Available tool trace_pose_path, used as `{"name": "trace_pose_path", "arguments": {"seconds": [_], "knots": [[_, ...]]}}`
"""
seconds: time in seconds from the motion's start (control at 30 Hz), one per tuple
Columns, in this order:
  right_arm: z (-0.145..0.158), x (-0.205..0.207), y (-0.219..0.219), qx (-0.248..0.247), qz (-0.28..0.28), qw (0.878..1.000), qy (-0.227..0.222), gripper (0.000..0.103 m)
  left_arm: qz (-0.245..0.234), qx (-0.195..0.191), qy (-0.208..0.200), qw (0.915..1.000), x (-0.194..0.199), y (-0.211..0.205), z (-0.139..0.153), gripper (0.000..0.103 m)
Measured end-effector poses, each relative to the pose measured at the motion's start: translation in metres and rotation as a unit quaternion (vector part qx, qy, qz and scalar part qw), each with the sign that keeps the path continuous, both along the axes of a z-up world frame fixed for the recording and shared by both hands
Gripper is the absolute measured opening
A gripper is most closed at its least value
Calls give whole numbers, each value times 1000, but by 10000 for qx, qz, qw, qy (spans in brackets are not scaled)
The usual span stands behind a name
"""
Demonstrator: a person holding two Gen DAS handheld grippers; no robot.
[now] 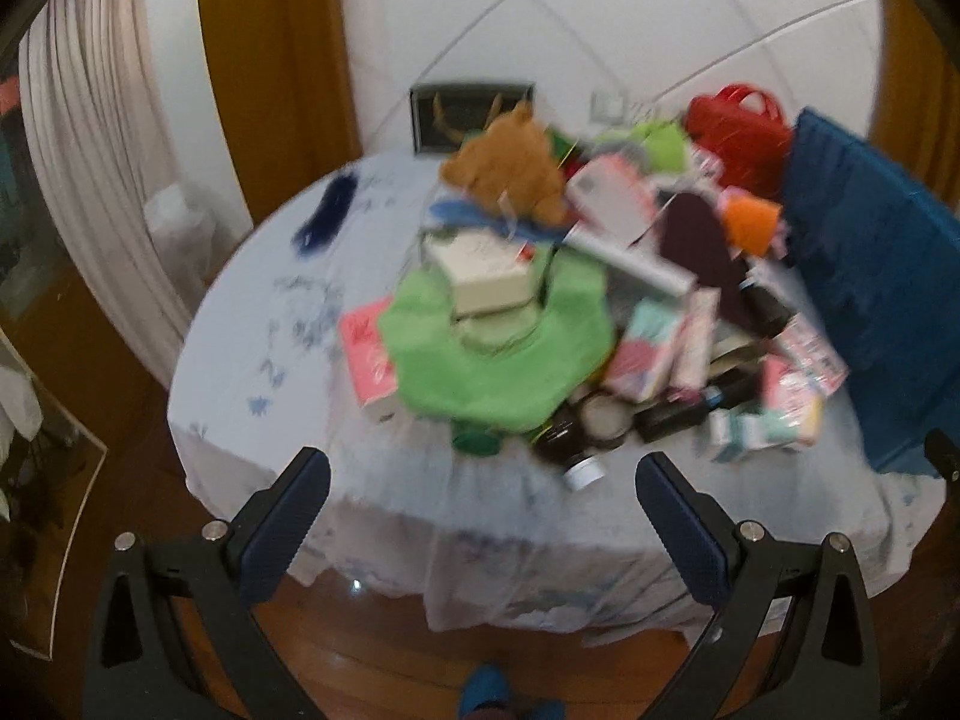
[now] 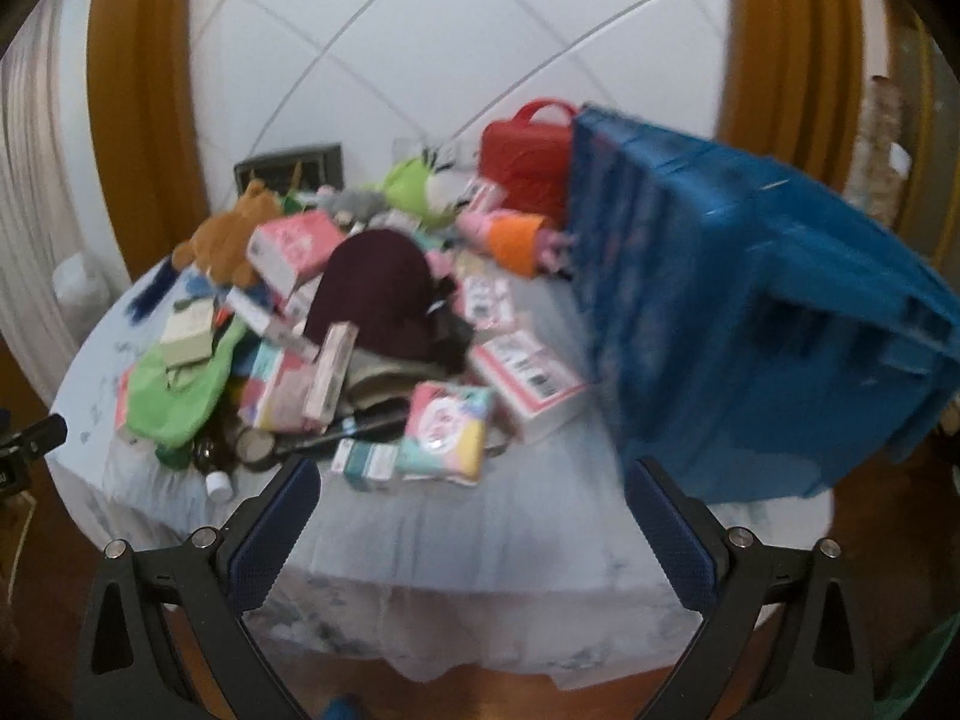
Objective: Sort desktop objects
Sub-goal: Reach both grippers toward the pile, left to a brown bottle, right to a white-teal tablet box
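Nearest in each wrist view stands the gripper itself. The left gripper (image 1: 483, 483) has its jaws spread wide with nothing between them; the right gripper (image 2: 471, 489) is likewise spread and empty. Both hang short of the near edge of the round, cloth-covered surface (image 1: 252, 372).

Beyond that edge lies the heap of desktop objects (image 1: 576, 300), blurred in both views. From the left gripper it lies at twelve to one o'clock, with a small dark bottle (image 1: 567, 447) and its white cap nearest, then a green cloth (image 1: 498, 354) under a pale box (image 1: 486, 273), and a brown plush toy (image 1: 510, 171) farther back. From the right gripper the heap lies at eleven to twelve o'clock; a pastel packet (image 2: 444, 429) is nearest, and a pink box (image 2: 528, 381) lies behind it, long axis running roughly ten to four o'clock.

A blue crate (image 2: 750, 330), tilted, stands at one to two o'clock of the right gripper. Judged from these views, each gripper is about equally near the heap's front; the right is nearer the crate.
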State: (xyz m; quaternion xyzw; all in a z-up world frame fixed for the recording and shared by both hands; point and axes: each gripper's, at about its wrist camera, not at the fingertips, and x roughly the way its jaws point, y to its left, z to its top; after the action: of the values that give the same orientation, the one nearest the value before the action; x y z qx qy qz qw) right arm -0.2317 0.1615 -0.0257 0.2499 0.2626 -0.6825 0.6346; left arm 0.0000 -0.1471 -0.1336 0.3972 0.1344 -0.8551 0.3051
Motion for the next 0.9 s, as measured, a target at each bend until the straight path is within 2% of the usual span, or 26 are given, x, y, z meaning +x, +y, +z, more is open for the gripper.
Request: {"name": "trace_pose_path", "arguments": {"seconds": [0.07, 0.13, 0.2, 0.27, 0.33, 0.57, 0.9], "knots": [[-13, 8, -11, 109, 91, 9999, -69, 103, 141, 139, -100, 9998, -4, -14, -17, 103], [-31, 18, -28, 322, 204, 9992, -153, 103, 84, 371, -175, 9991, -13, -24, -37, 103], [-43, 23, -38, 495, 262, 9983, -171, 94, -49, 485, -264, 9985, -24, -25, -50, 103], [-56, 27, -48, 706, 264, 9971, -112, 78, -166, 581, -338, 9976, -37, -24, -63, 103], [-67, 29, -57, 889, 270, 9956, -126, 71, -314, 777, -385, 9957, -53, -22, -78, 100], [-107, 28, -80, 1354, 355, 9897, -311, 71, -255, 984, -687, 9924, -86, -14, -113, 100], [-135, 28, -109, 1552, 1169, 9797, -497, 71, 346, 923, -734, 9924, -107, 5, -130, 99]]}}
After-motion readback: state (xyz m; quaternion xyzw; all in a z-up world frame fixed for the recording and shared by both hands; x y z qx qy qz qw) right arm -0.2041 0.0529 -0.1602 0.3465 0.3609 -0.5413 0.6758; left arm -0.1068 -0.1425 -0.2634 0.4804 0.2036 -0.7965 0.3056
